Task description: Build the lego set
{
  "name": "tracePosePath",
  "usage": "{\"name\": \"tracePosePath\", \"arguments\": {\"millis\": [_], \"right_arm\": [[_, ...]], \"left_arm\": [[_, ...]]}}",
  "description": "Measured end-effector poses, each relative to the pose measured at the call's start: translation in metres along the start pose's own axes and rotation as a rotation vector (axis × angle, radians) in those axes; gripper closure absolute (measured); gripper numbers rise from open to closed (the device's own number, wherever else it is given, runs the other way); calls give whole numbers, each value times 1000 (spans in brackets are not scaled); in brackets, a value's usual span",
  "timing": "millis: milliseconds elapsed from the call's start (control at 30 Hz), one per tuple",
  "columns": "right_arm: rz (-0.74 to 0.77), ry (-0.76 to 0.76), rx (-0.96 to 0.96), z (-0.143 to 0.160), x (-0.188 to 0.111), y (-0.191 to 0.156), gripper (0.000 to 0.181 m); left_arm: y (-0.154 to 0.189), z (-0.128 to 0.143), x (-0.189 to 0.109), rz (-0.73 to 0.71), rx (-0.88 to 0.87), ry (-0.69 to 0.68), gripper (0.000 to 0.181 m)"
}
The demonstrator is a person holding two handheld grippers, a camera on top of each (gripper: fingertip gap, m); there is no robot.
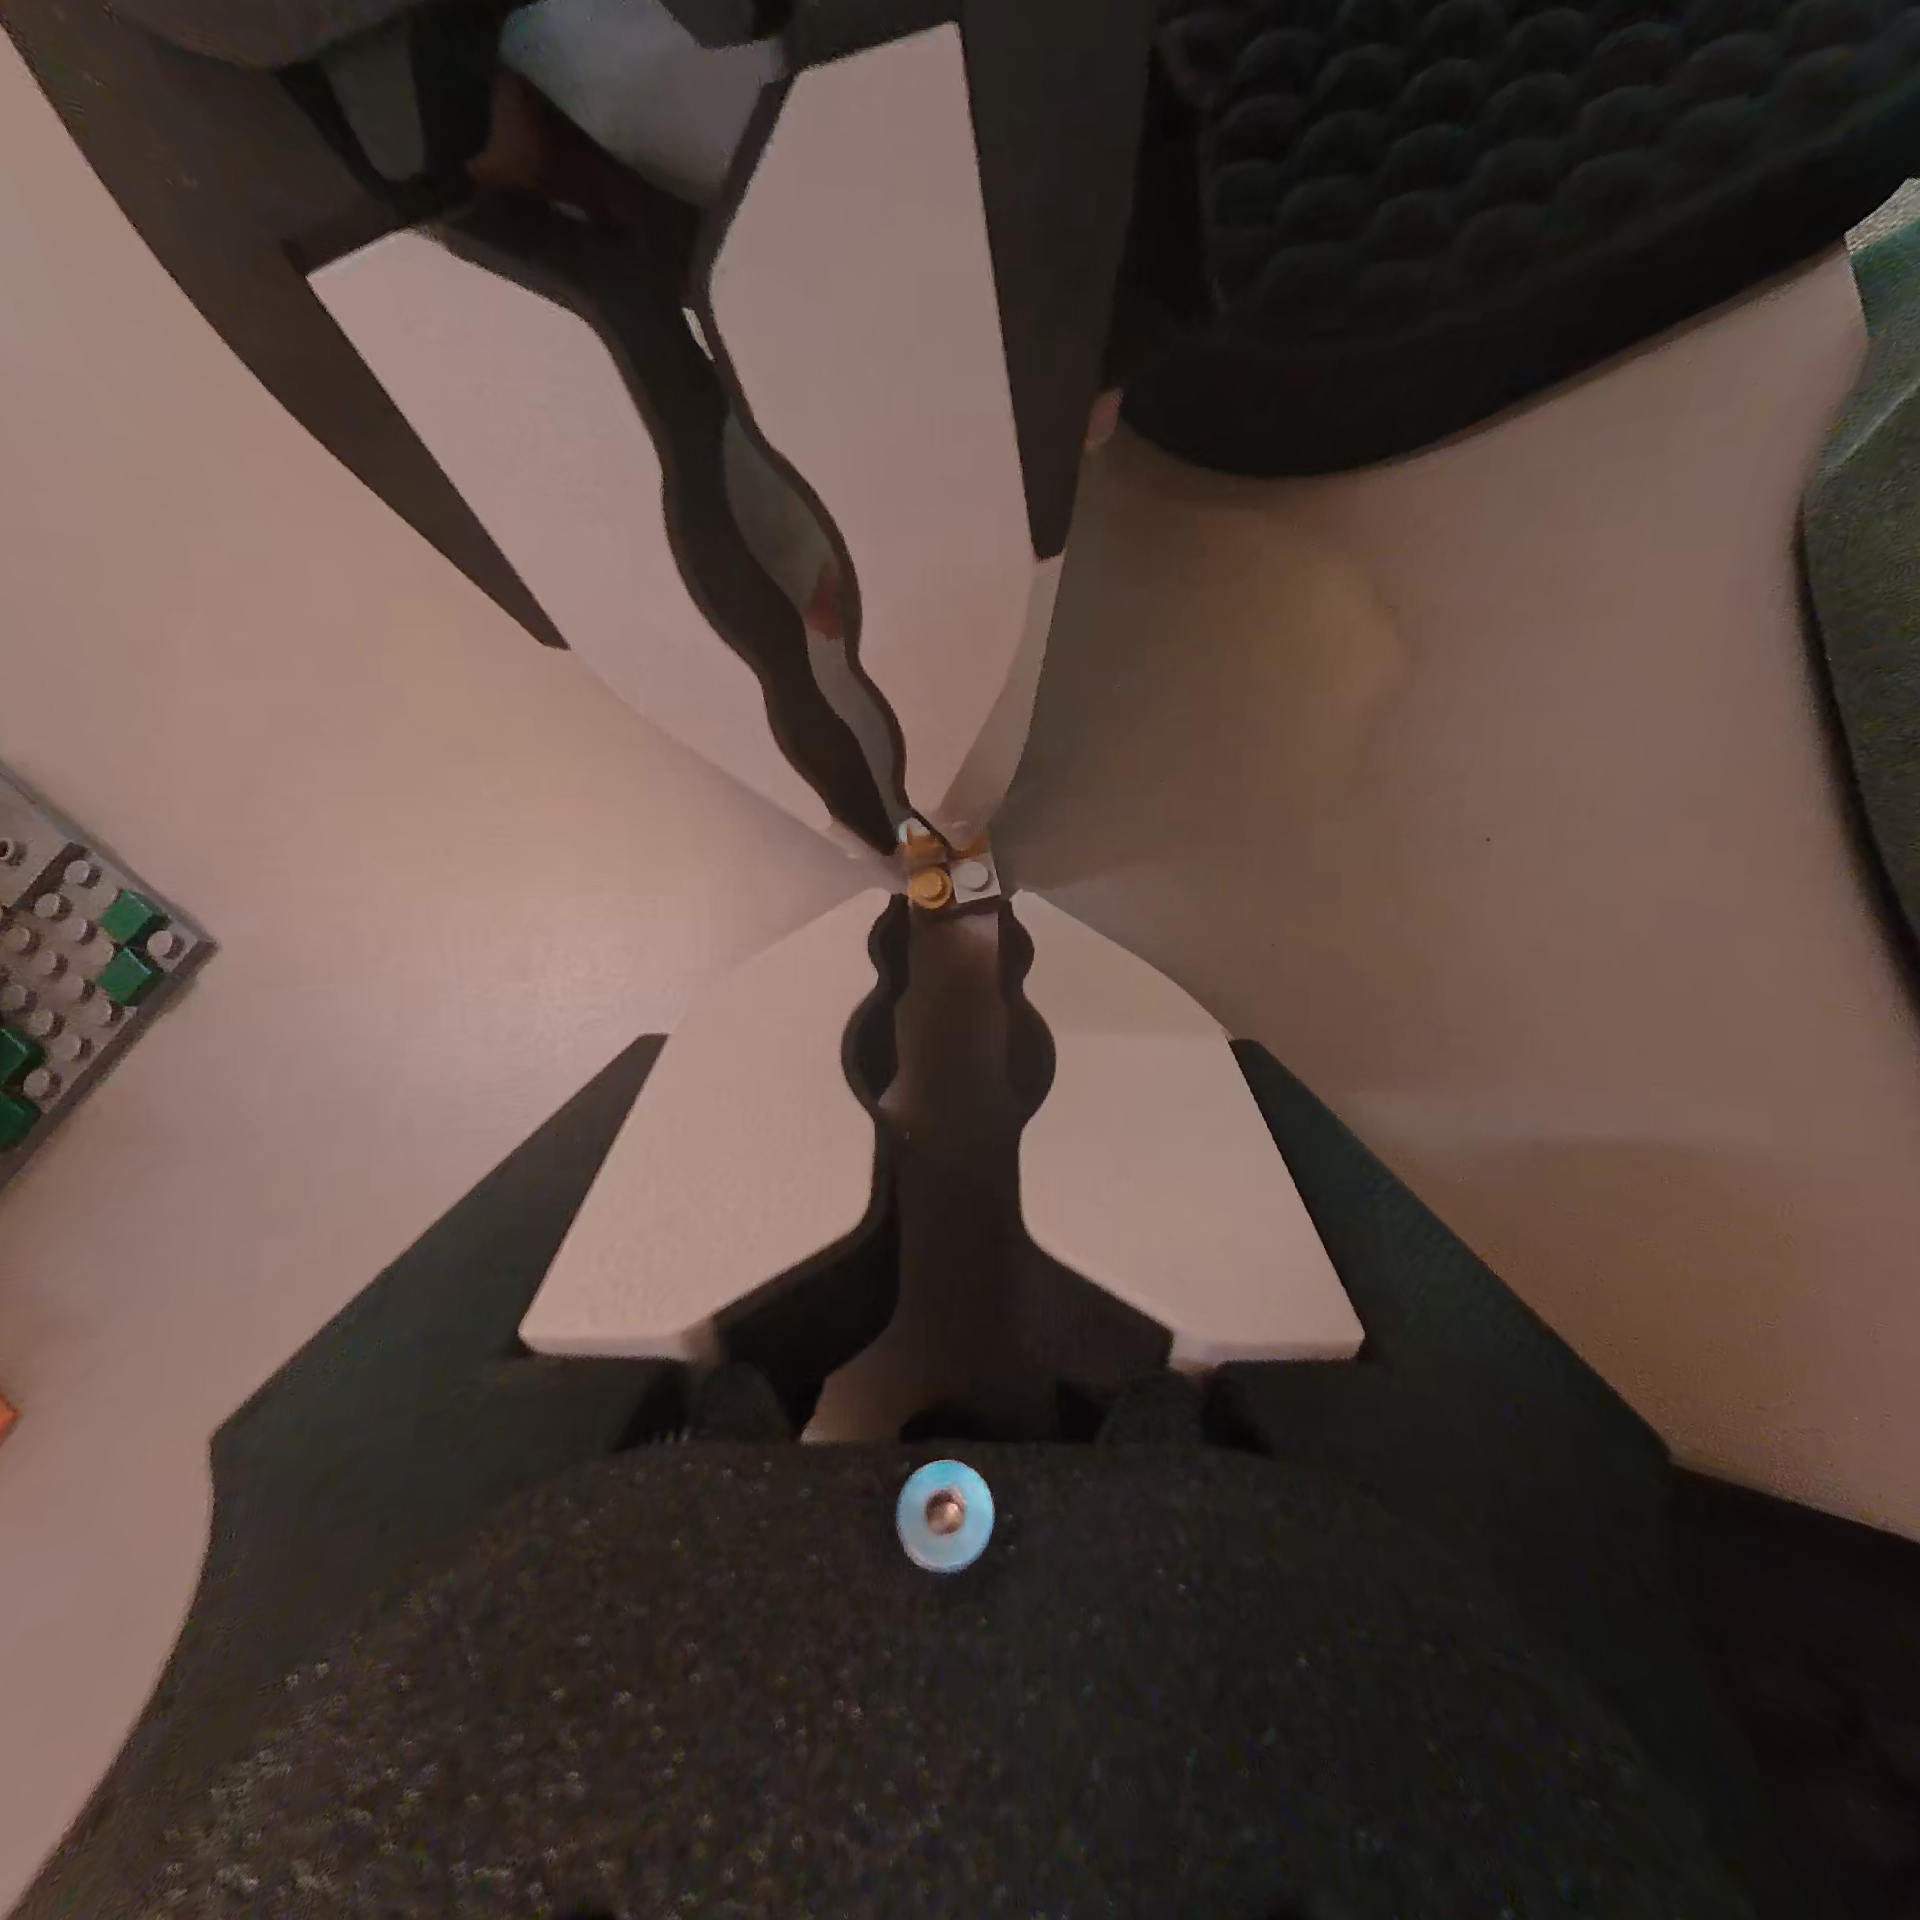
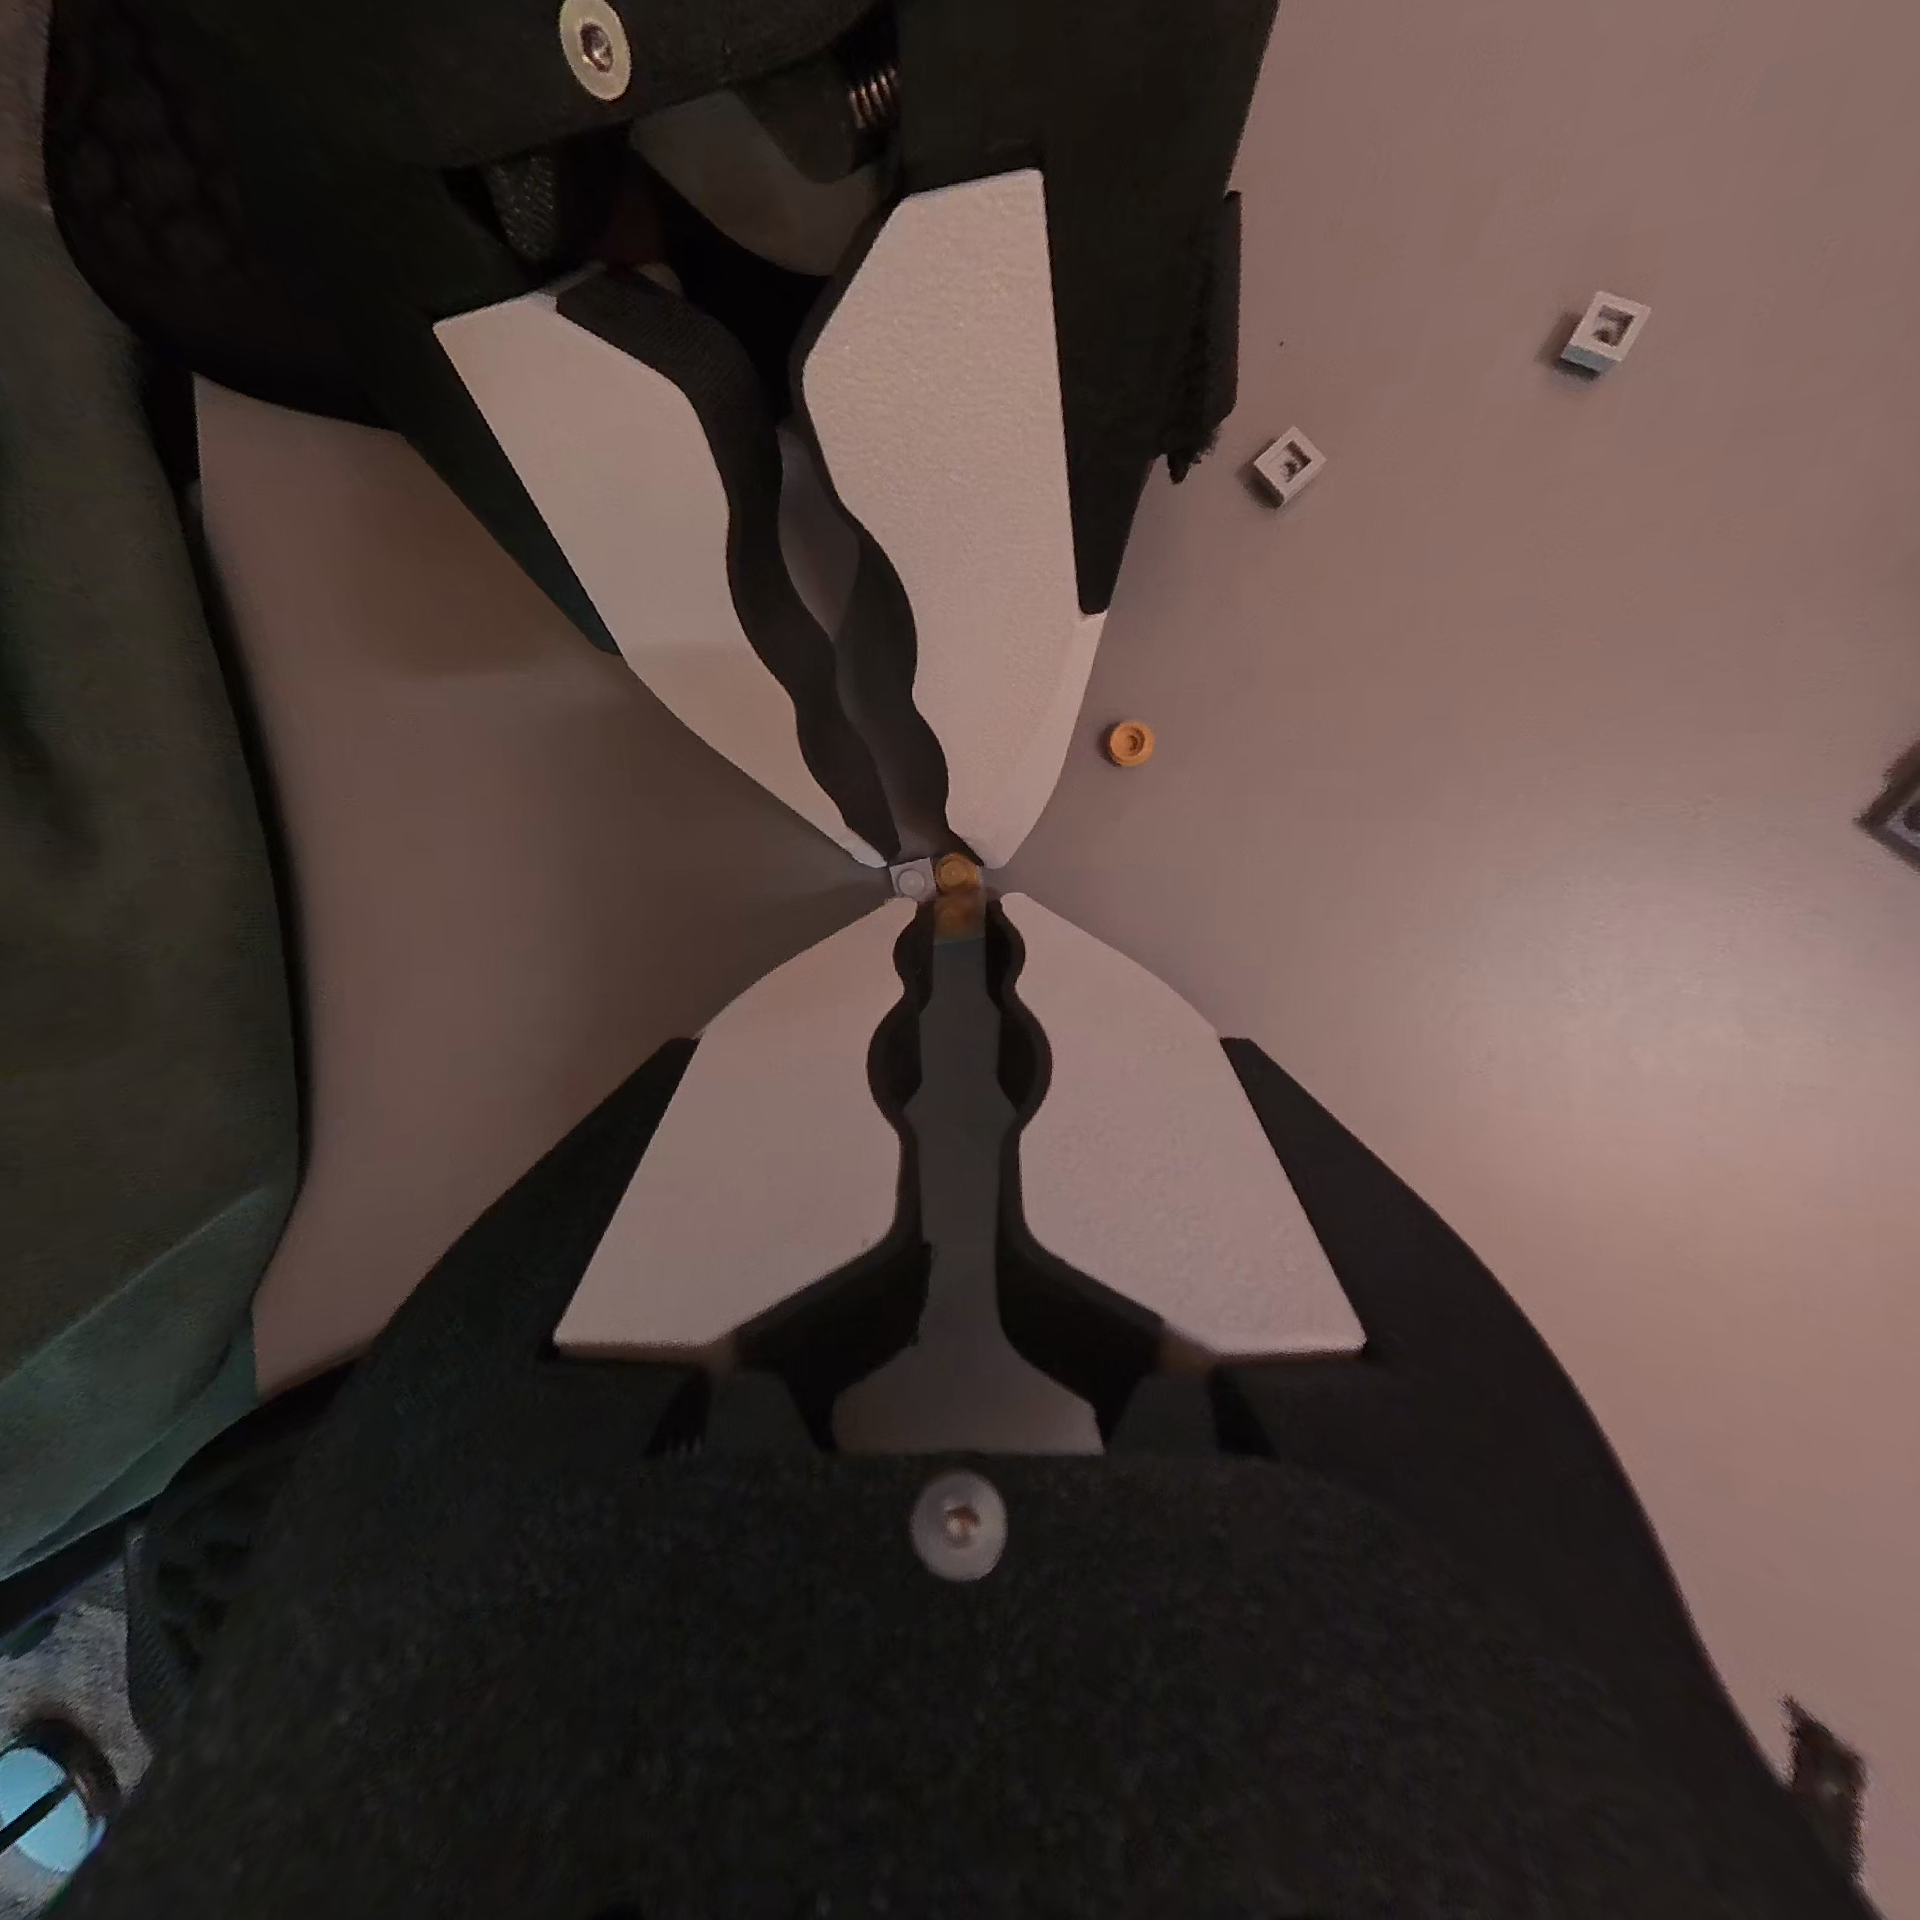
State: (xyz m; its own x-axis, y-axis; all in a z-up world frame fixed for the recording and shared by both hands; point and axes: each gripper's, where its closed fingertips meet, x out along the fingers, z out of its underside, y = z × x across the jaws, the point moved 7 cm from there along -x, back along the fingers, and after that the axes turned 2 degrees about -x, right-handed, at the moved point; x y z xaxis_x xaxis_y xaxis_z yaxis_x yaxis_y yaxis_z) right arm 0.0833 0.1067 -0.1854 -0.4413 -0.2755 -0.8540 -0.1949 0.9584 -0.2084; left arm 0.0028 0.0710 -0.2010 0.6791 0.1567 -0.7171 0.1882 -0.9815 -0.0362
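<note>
My left gripper (image 1: 951, 910) is shut on a small grey plate (image 1: 977, 881) and holds it above the pale table. One gold round stud (image 1: 930, 886) sits on the plate. My right gripper (image 2: 956, 908) comes in from the opposite side and is shut on a second gold round stud (image 2: 954, 914), which it holds against the plate (image 2: 910, 881) beside the first stud (image 2: 954, 873). The two grippers meet tip to tip. The right gripper (image 1: 914, 831) shows at the top of the left wrist view, and the left gripper (image 2: 923, 847) at the top of the right wrist view.
A grey baseplate (image 1: 62, 935) with green bricks lies at the left edge. A loose gold round stud (image 2: 1129, 744) and two small light grey pieces (image 2: 1288, 464) (image 2: 1603, 332) lie on the table to the right. Dark green fabric (image 2: 104, 831) is close on the left. Both grippers' tips are close together, under 4 cm apart.
</note>
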Motion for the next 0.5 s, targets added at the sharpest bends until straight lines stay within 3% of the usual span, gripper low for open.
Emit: {"name": "tracePosePath", "arguments": {"millis": [500], "right_arm": [[-12,-10,-4,-1,0,1,171]], "left_arm": [[1,0,0,-4,5,0,165]]}}
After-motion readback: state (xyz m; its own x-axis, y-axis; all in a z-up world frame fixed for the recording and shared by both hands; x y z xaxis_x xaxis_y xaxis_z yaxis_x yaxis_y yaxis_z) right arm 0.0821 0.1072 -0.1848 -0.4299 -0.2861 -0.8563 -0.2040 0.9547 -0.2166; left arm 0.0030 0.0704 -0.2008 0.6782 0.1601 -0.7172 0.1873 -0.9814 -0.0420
